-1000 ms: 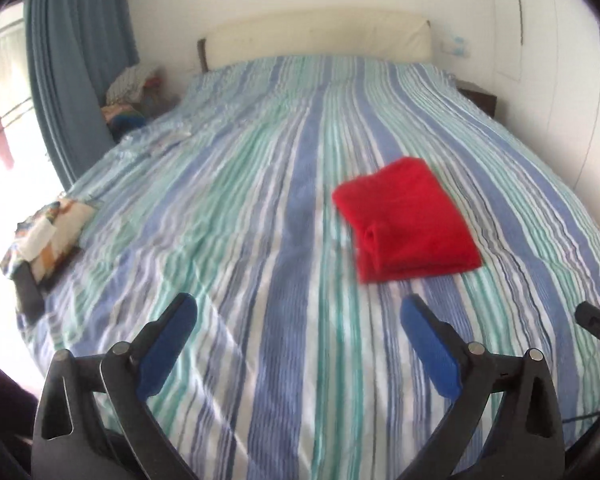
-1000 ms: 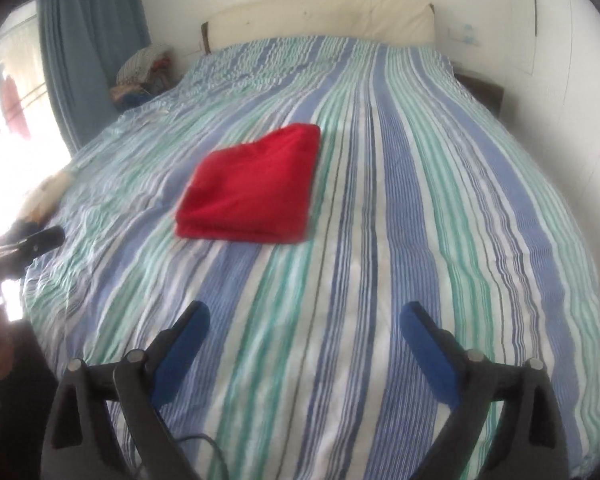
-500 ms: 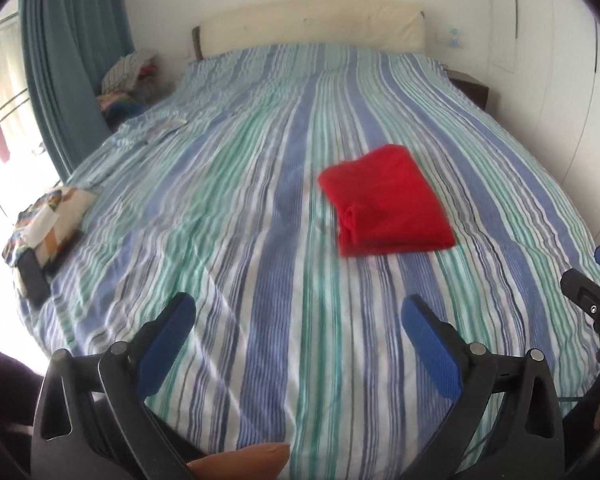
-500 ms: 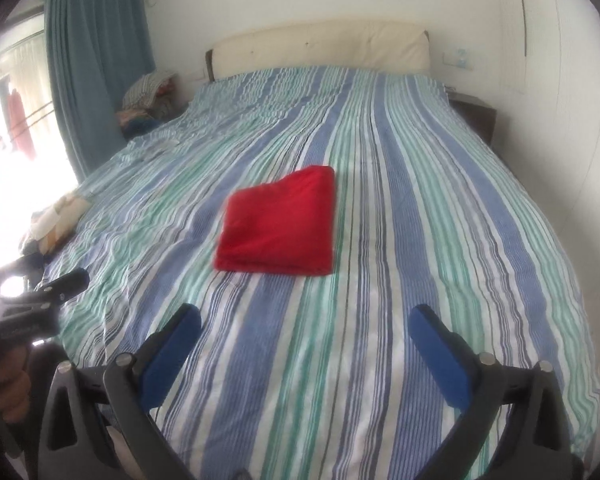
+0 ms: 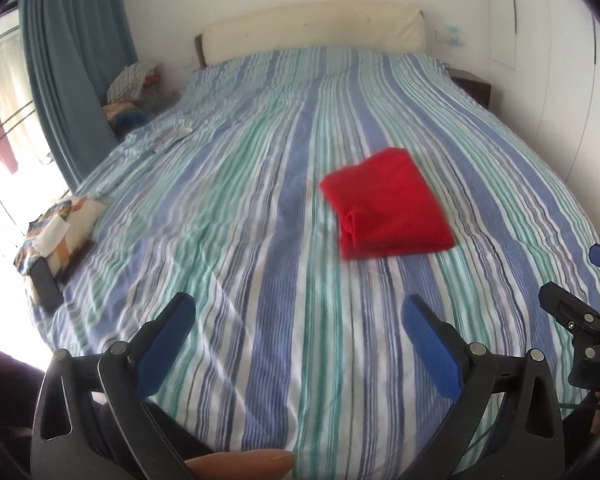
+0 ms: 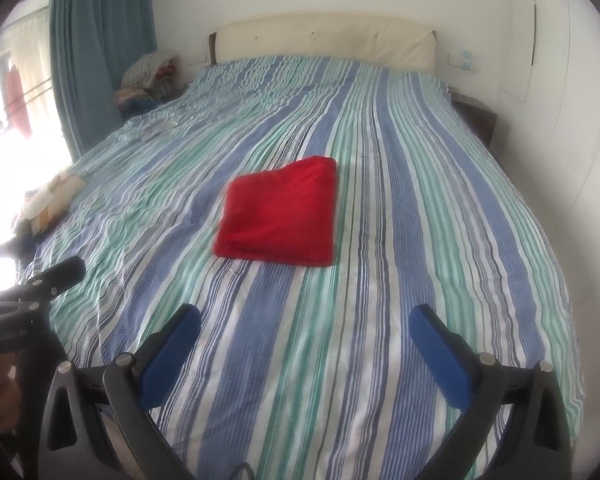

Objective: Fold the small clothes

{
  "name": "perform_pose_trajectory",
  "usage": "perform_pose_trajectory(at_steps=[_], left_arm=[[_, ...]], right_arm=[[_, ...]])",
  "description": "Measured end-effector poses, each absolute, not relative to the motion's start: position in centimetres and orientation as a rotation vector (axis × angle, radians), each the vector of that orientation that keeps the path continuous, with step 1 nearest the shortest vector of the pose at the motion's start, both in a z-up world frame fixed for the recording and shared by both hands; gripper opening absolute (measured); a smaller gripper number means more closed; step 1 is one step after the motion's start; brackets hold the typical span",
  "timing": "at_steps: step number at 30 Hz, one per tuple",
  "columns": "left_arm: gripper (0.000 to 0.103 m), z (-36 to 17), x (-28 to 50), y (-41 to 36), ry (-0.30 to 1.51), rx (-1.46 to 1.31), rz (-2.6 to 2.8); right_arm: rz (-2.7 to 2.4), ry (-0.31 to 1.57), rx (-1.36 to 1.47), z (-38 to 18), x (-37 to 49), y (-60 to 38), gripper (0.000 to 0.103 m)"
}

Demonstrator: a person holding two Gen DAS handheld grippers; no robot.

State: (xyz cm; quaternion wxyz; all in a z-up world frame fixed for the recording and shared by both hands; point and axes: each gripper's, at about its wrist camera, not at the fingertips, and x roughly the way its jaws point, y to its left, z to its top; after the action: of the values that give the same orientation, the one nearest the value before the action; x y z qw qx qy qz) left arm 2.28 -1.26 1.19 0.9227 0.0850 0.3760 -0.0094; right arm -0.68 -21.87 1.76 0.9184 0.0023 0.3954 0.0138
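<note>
A red garment (image 5: pixel 386 206) lies folded into a neat rectangle on the striped bedspread (image 5: pixel 260 240), right of centre in the left wrist view. It also shows in the right wrist view (image 6: pixel 280 220), near the middle of the bed. My left gripper (image 5: pixel 300 312) is open and empty, held over the foot of the bed, well short of the garment. My right gripper (image 6: pixel 306 324) is open and empty, also back from the garment. Each gripper shows at the edge of the other's view.
A patterned cloth pile with a dark phone-like object (image 5: pixel 56 236) lies at the bed's left edge. A cream headboard (image 5: pixel 312 28) is at the far end. Blue curtains (image 5: pixel 72 80) and a clothes heap (image 5: pixel 132 92) stand on the left; white wall on the right.
Both grippers have pulled back from the bed and away from the red garment, which stays folded in place. Both remain open and empty.
</note>
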Motion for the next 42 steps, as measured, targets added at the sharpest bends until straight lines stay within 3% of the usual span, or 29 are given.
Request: perform_pose_trajectory(at_steps=[12,17,42], left_arm=[[0.103,1.8,2.0,-1.5,0.767,0.169,-0.025],[0.103,2.0,1.8,-1.7,0.746,0.192,-0.013],[0.103,3.7,1.4,-1.2,0.772,0.138,-0.027]], right_arm=[[0.044,0.725,0.113,4.2,-2.1,-23.1,0.102],[0.093,0.793,0.178,3.4,-1.5,-23.3,0.102],[0.087,0.783,-0.048,6.0,-1.7,-19.9,0.102]])
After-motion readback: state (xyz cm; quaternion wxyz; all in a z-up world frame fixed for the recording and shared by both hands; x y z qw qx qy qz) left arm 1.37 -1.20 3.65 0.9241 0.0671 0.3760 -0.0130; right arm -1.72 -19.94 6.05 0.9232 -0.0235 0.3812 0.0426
